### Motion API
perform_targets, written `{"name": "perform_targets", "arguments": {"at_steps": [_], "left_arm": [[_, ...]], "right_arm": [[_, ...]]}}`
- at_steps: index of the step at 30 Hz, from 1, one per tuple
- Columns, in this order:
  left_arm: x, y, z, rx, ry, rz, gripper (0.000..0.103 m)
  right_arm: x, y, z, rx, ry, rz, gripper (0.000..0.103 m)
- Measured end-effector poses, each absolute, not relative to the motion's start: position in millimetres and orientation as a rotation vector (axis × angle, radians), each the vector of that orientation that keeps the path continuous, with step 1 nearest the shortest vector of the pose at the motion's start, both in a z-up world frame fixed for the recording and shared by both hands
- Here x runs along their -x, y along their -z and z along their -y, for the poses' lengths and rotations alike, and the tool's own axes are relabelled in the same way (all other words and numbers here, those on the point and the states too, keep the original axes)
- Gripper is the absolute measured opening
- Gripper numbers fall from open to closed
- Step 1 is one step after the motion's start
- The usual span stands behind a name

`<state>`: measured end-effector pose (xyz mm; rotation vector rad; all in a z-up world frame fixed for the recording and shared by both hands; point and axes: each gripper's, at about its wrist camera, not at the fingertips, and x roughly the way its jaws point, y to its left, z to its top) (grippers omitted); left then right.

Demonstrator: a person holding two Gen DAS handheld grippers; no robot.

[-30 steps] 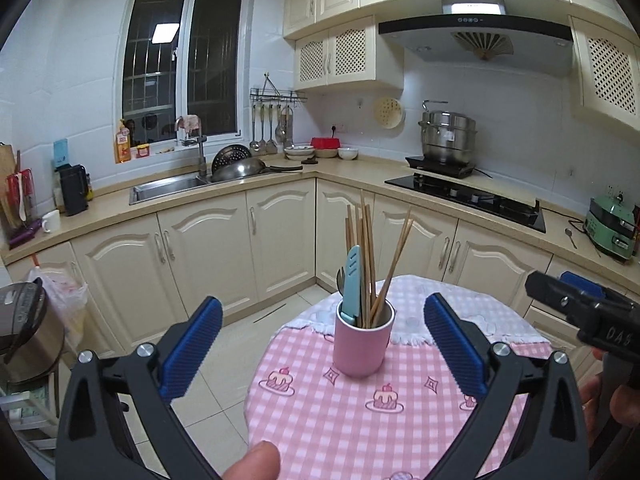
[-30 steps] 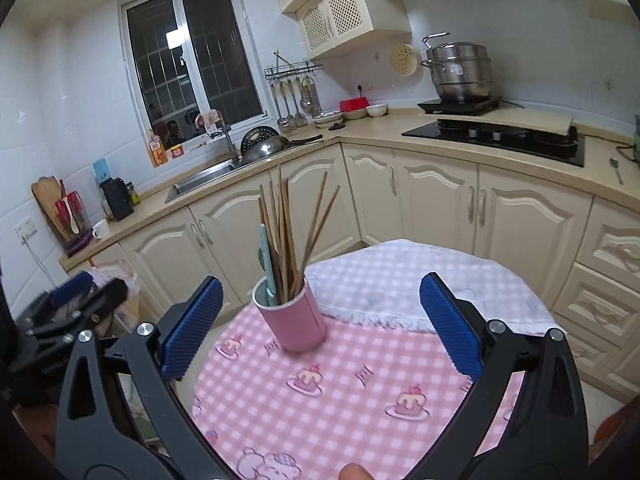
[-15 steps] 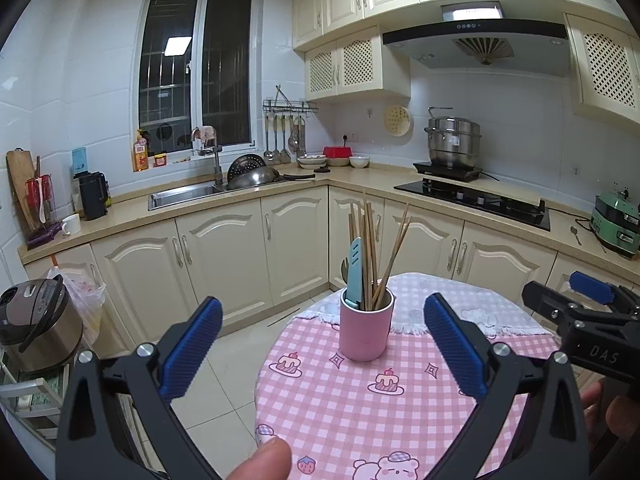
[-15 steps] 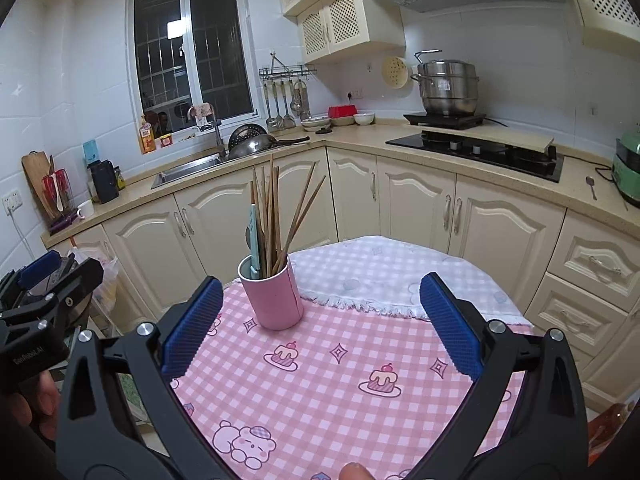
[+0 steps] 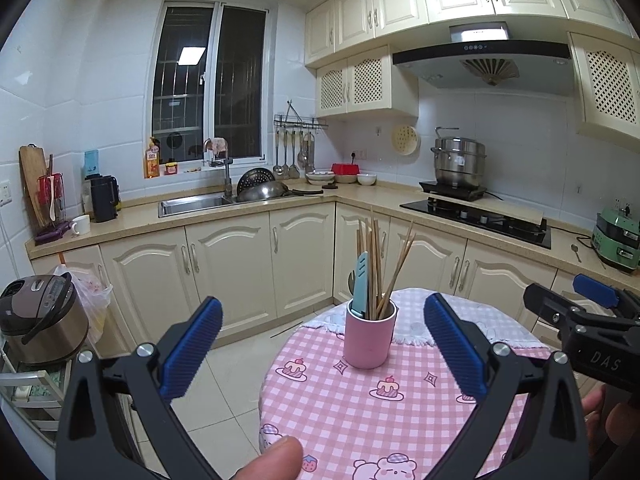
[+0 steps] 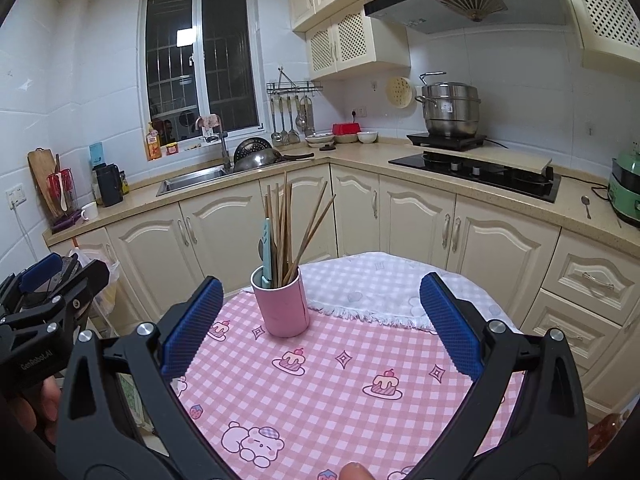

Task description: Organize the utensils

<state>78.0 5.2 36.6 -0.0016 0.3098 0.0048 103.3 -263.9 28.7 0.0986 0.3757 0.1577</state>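
Chopsticks [image 5: 374, 264] are all sitting in the pink cup [image 5: 370, 338]; we're holding both claws [image 5: 322, 344] [image 6: 320, 322] released, probably wrapping up, nothing left to grab.

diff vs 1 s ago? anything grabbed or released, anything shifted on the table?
Both grippers pulled back and up from the table: the pink cup looks smaller and farther in both wrist views, and more of the checked tablecloth shows. Nothing grabbed or released. The left gripper and right gripper stayed open and empty. The cup, its chopsticks and the blue utensil did not move.
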Motion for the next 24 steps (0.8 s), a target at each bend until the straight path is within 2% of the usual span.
{"name": "perform_targets", "arguments": {"at_steps": [24], "left_arm": [[-70.0, -39.5, -8.2, -0.005, -0.014, -0.288, 0.099]], "right_arm": [[-96.2, -36.5, 259.5, -0.072, -0.153, -0.348, 0.097]]}}
